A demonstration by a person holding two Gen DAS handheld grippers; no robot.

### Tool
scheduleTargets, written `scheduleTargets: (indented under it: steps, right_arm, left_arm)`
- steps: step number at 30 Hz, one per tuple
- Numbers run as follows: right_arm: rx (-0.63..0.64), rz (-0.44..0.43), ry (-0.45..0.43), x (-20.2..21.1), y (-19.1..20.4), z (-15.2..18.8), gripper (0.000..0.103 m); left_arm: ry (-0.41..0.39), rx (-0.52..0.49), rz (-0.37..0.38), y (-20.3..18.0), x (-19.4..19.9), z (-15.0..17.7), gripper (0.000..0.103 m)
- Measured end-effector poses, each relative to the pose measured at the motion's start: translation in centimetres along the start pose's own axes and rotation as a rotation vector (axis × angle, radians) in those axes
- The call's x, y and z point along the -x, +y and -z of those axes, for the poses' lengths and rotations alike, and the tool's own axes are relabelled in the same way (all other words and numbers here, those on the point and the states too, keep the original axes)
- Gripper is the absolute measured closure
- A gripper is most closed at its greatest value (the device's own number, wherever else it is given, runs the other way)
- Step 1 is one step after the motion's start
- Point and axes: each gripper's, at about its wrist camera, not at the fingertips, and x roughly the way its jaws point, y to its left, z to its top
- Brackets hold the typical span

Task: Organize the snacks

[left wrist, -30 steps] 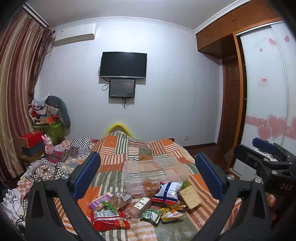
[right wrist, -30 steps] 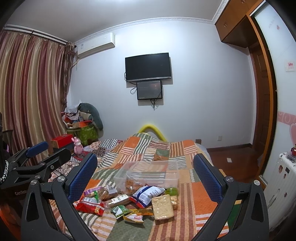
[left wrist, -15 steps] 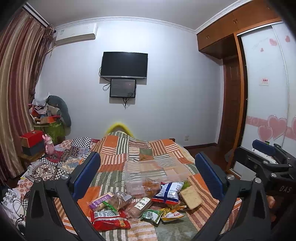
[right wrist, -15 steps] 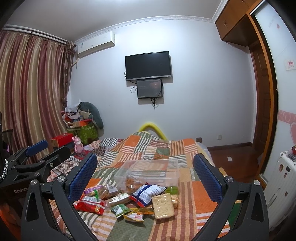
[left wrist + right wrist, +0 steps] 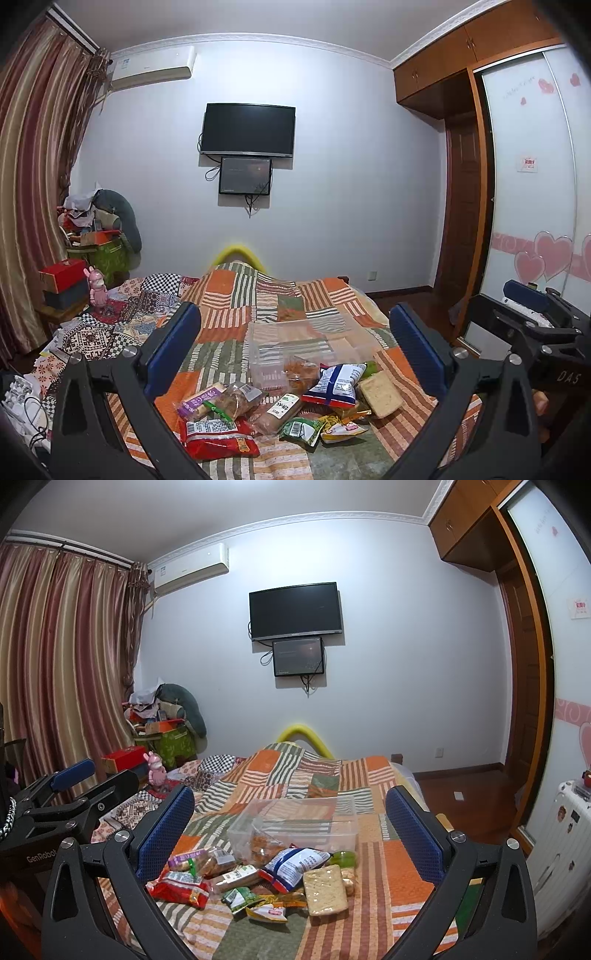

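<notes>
- We see our left tool wide open above the bed, with nothing between its blue pads.
- Our right tool is also wide open and holds nothing; it hangs beside the left one, both well apart from the snacks.
- The snacks lie in a loose pile on the patchwork quilt, near the front edge of the bed.
- A clear box stands just behind the pile (some orange snack is already inside it).
- In the pile, a red bag is at the left front, and a blue-white bag leans near the box.
- A pale cracker pack lies at the right side, and a small green packet lies in front.
</notes>
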Motion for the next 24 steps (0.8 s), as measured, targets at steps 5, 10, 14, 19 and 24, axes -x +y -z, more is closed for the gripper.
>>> scheduleTargets:
  steps: [5, 10, 14, 19, 24]
  right_arm:
    - [0.0, -0.004, 0.002, 0.0, 0.0, -0.1, 0.0]
    - [-0.001, -0.006, 0.005, 0.0, 0.1, -0.1, 0.0]
    - [-0.003, -0.01, 0.011, -0.2, 0.1, -0.1, 0.0]
    - [0.002, -0.007, 0.02, -0.5, 0.2, 0.0, 0.0]
    - [0.017, 0.009, 0.035, -1.2, 0.0, 0.4, 0.0]
  left_arm:
    - [-0.001, 0.0, 0.0, 0.0, 0.0, 0.0, 0.0]
    - [0.0, 0.0, 0.002, 0.0, 0.0, -0.1, 0.0]
    - [0.002, 0.001, 0.001, 0.1, 0.0, -0.1, 0.0]
    - [0.015, -0.009, 0.012, 0.3, -0.3, 0.1, 0.0]
    - [0.033, -0.023, 0.006, 0.8, -0.9, 0.8, 0.0]
